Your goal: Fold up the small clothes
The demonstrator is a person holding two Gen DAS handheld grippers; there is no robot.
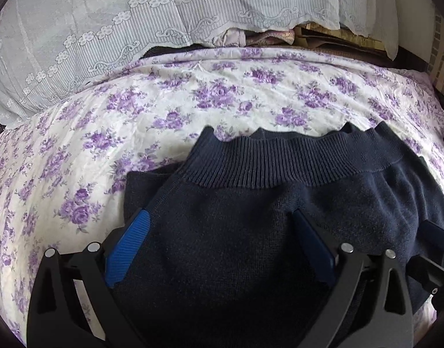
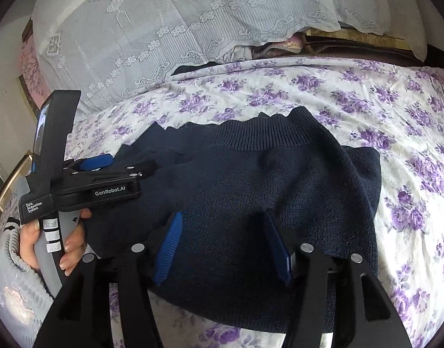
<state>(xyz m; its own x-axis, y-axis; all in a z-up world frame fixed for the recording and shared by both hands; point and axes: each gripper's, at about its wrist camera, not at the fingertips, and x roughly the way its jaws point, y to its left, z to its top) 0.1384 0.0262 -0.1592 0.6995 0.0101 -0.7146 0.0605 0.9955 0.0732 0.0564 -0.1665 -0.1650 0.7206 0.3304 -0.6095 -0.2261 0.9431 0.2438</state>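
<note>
One floral bedsheet (image 1: 222, 87) covers the bed. One white lace curtain (image 1: 106, 23) hangs beyond the sheet's far edge. One dark navy knit sweater (image 2: 251, 191) lies flat on the sheet, ribbed band toward the curtain. Two grippers. Left gripper (image 1: 222, 229) sits over the sweater's left part, fingers spread apart, nothing clamped between. Right gripper (image 2: 223, 226) sits over the sweater's near middle, fingers also apart. One hand (image 2: 52, 240) holds the left gripper's handle beside the sweater's left edge.

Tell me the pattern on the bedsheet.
Purple flowers on white bedsheet, clearest in the left wrist view.
</note>
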